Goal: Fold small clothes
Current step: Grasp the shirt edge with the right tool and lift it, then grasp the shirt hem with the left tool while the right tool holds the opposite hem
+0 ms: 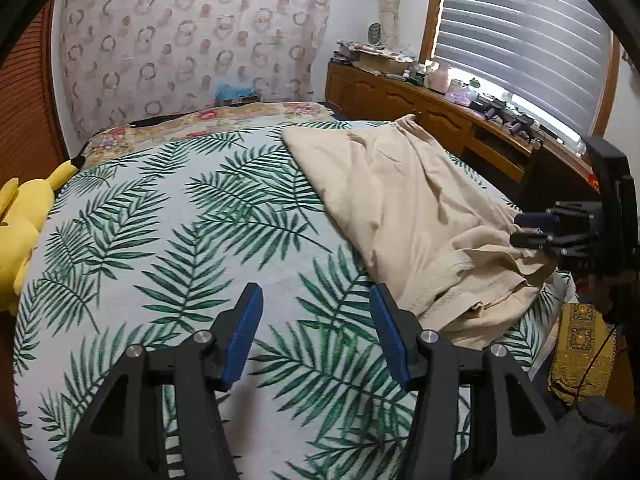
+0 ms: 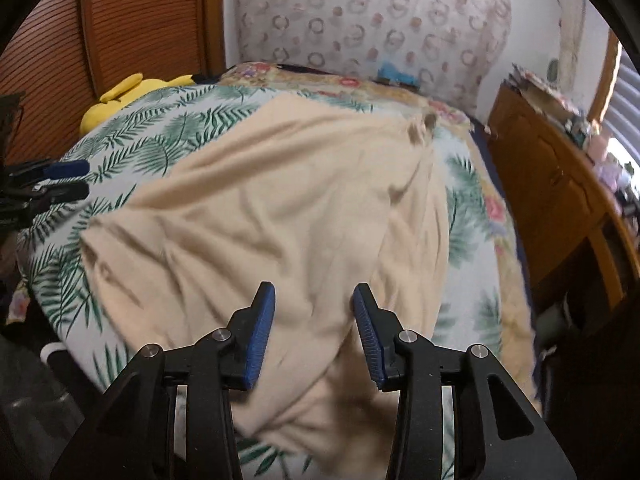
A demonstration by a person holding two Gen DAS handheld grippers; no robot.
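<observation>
The left gripper (image 1: 316, 332) points down at a bed, its two blue-padded fingers spread apart with nothing between them. Beneath it lies only the bedspread (image 1: 180, 240), white with green palm fronds. The beige garment (image 1: 400, 208) lies to the right of this gripper, stretching from the far part of the bed down to the near right edge, where its hem bunches in folds. It does not touch the left gripper.

The right gripper (image 2: 314, 332) hangs above the near part of the same beige garment (image 2: 280, 208). Its blue pads are parted and the cloth shows in the gap below them, not pinched; the view is blurred. In the left wrist view this gripper appears at the far right edge, over the bunched hem. In the right wrist view the left gripper shows at the far left edge, beside the garment.

The garment lies wrinkled and mostly spread out on the bedspread. A yellow plush toy (image 1: 24, 220) sits at the left side of the bed. A patterned curtain (image 1: 192, 40) hangs behind the bed. A wooden dresser (image 1: 400, 96) with clutter on top stands to the right, under a window with blinds (image 1: 520, 40).
</observation>
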